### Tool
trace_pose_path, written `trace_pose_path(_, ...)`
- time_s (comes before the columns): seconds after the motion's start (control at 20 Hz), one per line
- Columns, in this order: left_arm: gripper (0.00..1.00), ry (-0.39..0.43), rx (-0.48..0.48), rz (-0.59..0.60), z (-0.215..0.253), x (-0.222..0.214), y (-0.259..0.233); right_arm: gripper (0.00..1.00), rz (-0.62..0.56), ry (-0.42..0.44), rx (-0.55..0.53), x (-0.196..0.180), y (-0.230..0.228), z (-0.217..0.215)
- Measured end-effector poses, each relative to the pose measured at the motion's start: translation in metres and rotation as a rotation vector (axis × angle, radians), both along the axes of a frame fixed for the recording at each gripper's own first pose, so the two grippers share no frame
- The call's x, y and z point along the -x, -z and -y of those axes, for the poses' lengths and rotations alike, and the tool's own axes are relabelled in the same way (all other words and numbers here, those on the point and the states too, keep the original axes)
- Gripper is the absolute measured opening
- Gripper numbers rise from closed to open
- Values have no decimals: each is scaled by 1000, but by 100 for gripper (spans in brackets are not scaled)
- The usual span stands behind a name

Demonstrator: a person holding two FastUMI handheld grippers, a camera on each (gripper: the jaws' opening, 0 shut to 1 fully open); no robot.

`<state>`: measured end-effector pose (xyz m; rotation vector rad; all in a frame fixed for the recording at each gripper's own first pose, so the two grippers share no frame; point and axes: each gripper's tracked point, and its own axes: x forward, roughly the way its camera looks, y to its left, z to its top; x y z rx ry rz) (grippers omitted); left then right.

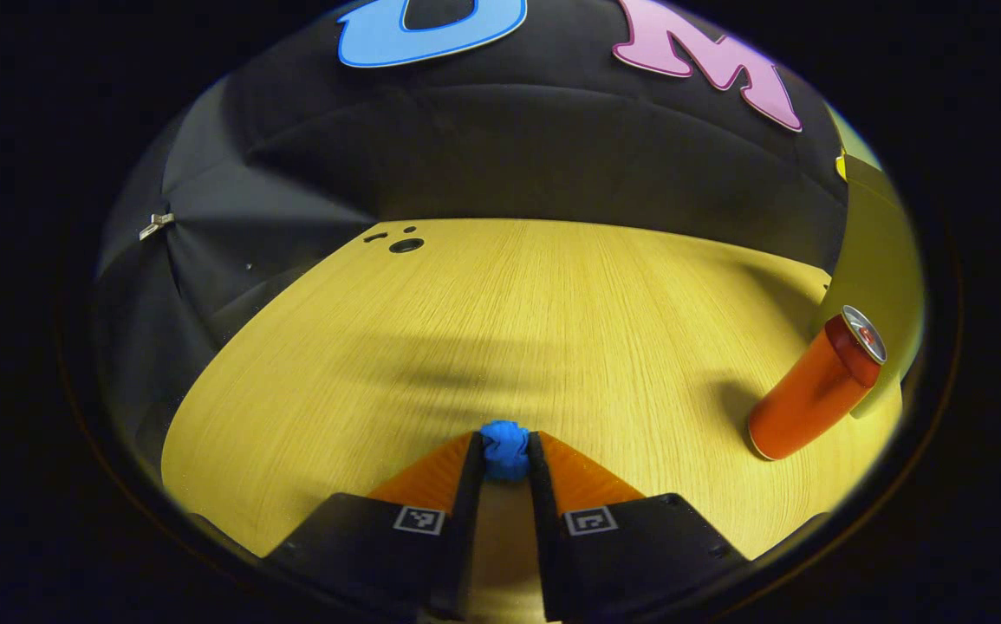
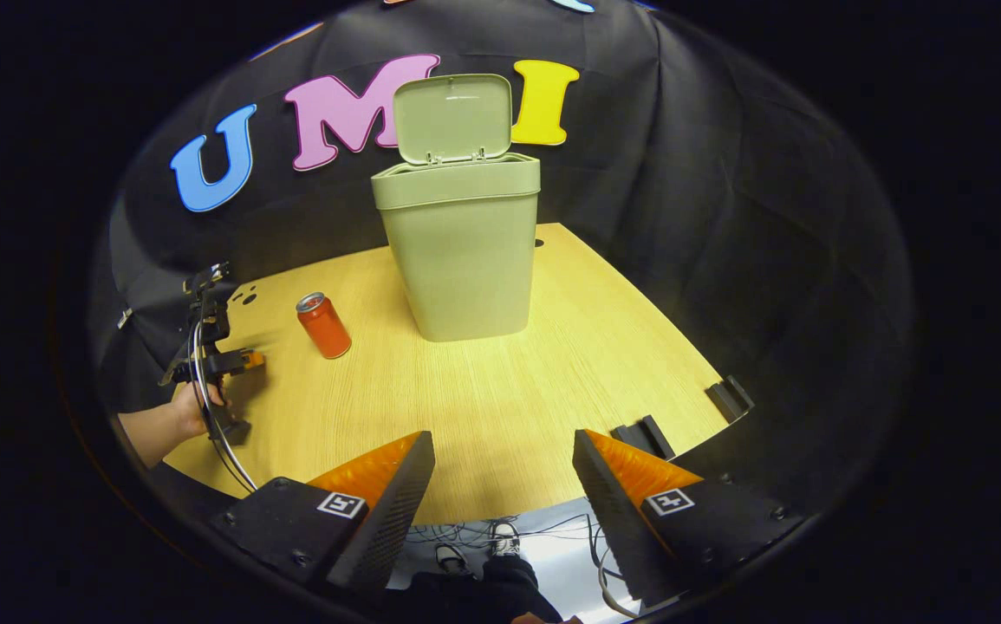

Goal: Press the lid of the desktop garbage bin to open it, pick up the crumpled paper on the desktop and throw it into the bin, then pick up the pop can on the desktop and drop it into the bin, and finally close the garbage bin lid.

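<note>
While the bin [image 2: 461, 251] stood near the counter's [image 2: 552, 381] far edge with its lid [image 2: 452, 117] up, the left claw [image 1: 506, 455] pinched the blue paper [image 1: 505, 449] between both fingers, just above the counter. The can [image 1: 815, 387] stood upright between that claw and the bin. The right claw [image 2: 500, 468] hung spread wide over the near edge, holding nothing.

Bright desk, dark surroundings, sharp focus.
Soft shadows streak the desk [image 1: 500, 329] (one beside the can [image 1: 816, 390]); straight edges bow strongly toward both views' rims.
</note>
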<state>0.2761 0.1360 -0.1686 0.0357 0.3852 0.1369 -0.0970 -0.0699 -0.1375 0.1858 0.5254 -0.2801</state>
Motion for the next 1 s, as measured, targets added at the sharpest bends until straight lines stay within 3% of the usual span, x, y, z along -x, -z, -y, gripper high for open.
trace_pose_path(0.2,28,-5,28,52,1,1,-13,100,-7,7,-18,1,7,2)
trace_pose_path(0.45,31,55,-12,110,21,14,-43,100,-18,-41,23,-6,15,1)
trace_pose_path(0.55,28,84,-30,146,30,24,-63,100,-8,-59,17,-12,14,-2)
trace_pose_path(0.8,24,132,-63,272,61,48,-144,100,22,-112,9,-33,8,-3)
trace_pose_path(0.9,28,163,-56,328,78,54,-181,100,39,-130,1,-42,6,-1)
trace_pose_path(0.95,24,179,-56,356,88,57,-200,100,46,-138,-5,-47,5,1)
trace_pose_path(1.0,28,200,-56,381,100,61,-218,100,53,-144,-12,-51,5,2)
